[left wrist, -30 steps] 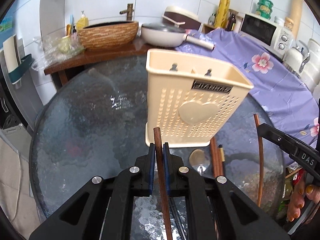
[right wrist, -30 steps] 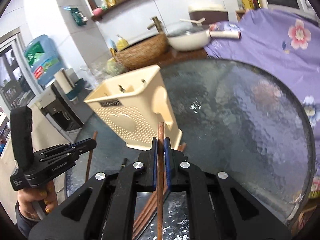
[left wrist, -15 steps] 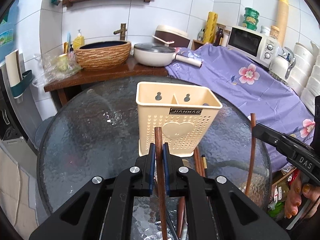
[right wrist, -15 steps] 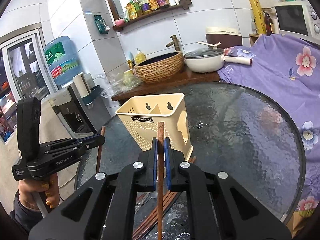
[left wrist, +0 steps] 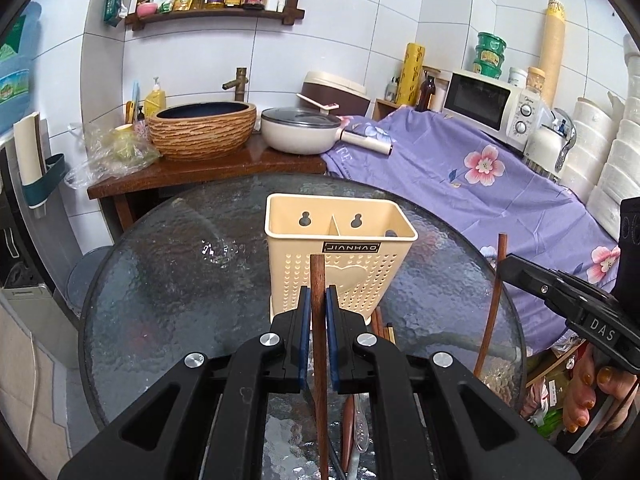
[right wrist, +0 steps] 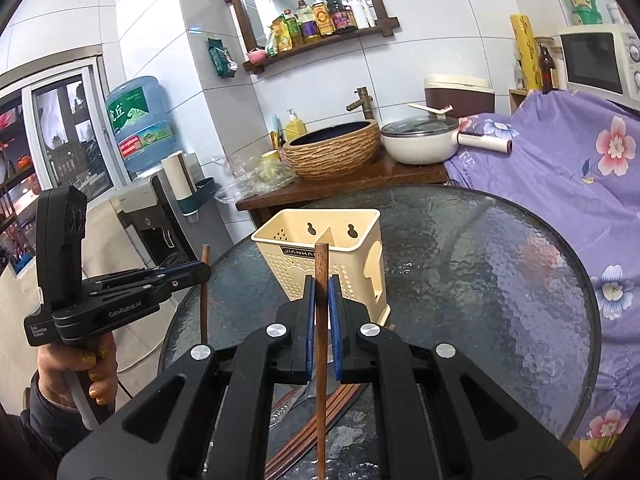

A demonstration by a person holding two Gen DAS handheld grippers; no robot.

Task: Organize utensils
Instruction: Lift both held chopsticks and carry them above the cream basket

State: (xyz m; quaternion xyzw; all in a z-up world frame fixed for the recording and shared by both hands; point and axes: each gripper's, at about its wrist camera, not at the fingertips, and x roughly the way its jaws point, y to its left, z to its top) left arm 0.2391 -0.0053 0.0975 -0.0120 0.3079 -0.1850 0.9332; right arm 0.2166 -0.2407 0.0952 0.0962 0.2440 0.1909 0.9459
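Observation:
A cream two-compartment utensil holder [left wrist: 344, 276] [right wrist: 288, 268] stands upright on the round glass table [left wrist: 168, 280]. My left gripper [left wrist: 317, 294] is shut on a brown wooden chopstick [left wrist: 318, 272], held upright just in front of the holder. My right gripper [right wrist: 321, 286] is shut on a second chopstick [right wrist: 321, 264], also upright. Each gripper shows in the other's view: the right gripper [left wrist: 505, 267] with its chopstick [left wrist: 494, 304], the left gripper [right wrist: 204, 270] with its chopstick [right wrist: 205, 292]. More chopsticks [right wrist: 340, 402] and a spoon [left wrist: 360, 432] lie on the glass below the grippers.
Behind the table a wooden counter [left wrist: 208, 172] carries a woven basin [left wrist: 202, 130] and a white lidded pan [left wrist: 300, 130]. A purple floral cloth [left wrist: 480, 184] covers the right side below a microwave [left wrist: 492, 108]. A water dispenser [right wrist: 144, 128] stands to the left.
Both grippers have risen and drawn back from the holder, each carrying its chopstick. The holder now looks smaller and farther off, and its open top shows.

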